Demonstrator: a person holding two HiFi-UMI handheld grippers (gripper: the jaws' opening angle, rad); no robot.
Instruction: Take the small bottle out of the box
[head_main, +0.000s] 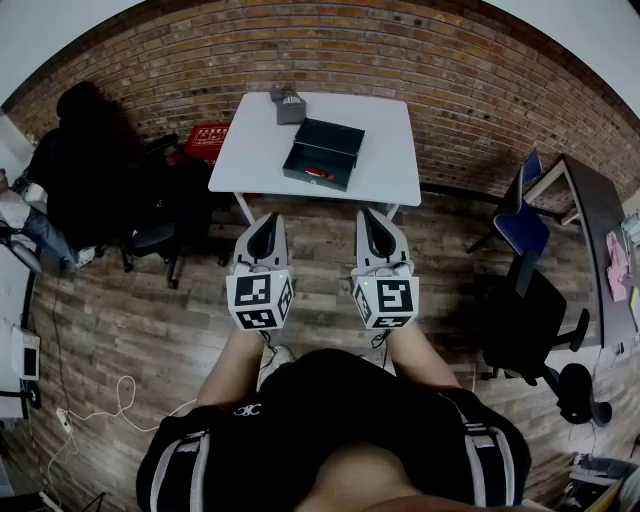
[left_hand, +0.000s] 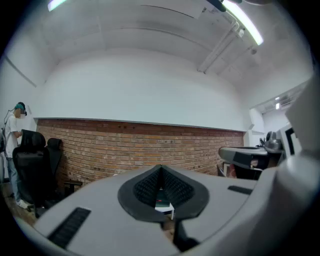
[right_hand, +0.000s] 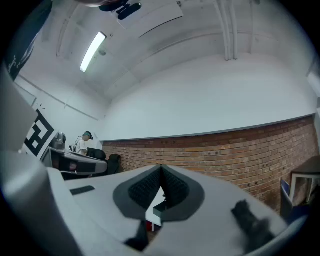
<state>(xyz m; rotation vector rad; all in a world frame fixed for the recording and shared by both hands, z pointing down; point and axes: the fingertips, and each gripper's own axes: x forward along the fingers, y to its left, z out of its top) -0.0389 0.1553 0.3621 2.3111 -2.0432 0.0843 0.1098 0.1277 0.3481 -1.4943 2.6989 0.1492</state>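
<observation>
An open dark green box lies on the white table ahead, lid tipped back. Something small and red lies inside it near the front wall; I cannot make out a bottle's shape. Both grippers hang over the wooden floor, well short of the table. My left gripper is shut with nothing in it, its tips meeting. My right gripper is shut and empty too, tips together. Through each gripper's jaws a sliver of the table and box shows.
A small grey object stands at the table's far edge by the brick wall. A red crate sits left of the table beside black office chairs. A blue chair, a black chair and a desk are at right.
</observation>
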